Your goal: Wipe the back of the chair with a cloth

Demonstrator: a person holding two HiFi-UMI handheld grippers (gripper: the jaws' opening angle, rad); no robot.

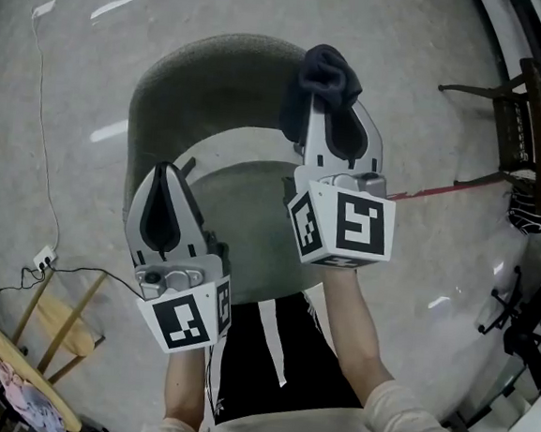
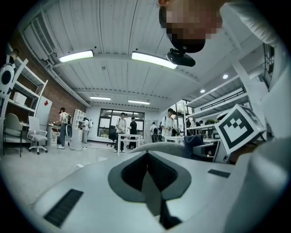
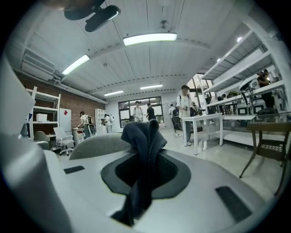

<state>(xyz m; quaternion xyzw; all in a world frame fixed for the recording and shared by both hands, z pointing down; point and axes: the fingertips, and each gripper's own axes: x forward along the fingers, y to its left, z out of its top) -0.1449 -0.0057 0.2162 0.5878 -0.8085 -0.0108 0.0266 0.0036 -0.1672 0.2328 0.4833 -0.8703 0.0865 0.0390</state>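
Grey-green upholstered chair with a curved backrest (image 1: 212,78) sits beneath both grippers, its seat between and below them. Glossy grey floor (image 1: 88,44) all round.

Right gripper (image 1: 334,108) is held over the right end of the backrest, tips pointing away from the person. Its jaws are clamped nearly together on a dark navy bunched cloth (image 1: 325,74). In the right gripper view the cloth (image 3: 142,139) stands up out of the pinch of the gripper (image 3: 138,179), and a tail hangs back down between the jaws. The rounded backrest (image 3: 97,145) lies just beyond and left of the cloth. Whether cloth and backrest touch cannot be told.

Left gripper (image 1: 166,173) is over the left end of the backrest, lower in the head view than the right one. In the left gripper view its jaws (image 2: 146,157) are pressed together with nothing between them.

Dark wooden chair (image 1: 524,120) stands well off to the right gripper's right. Yellow round-topped wooden stool (image 1: 22,367) is to the left gripper's left, nearer the person. Thin white cable (image 1: 41,96) runs along the floor to a white power strip (image 1: 43,258).
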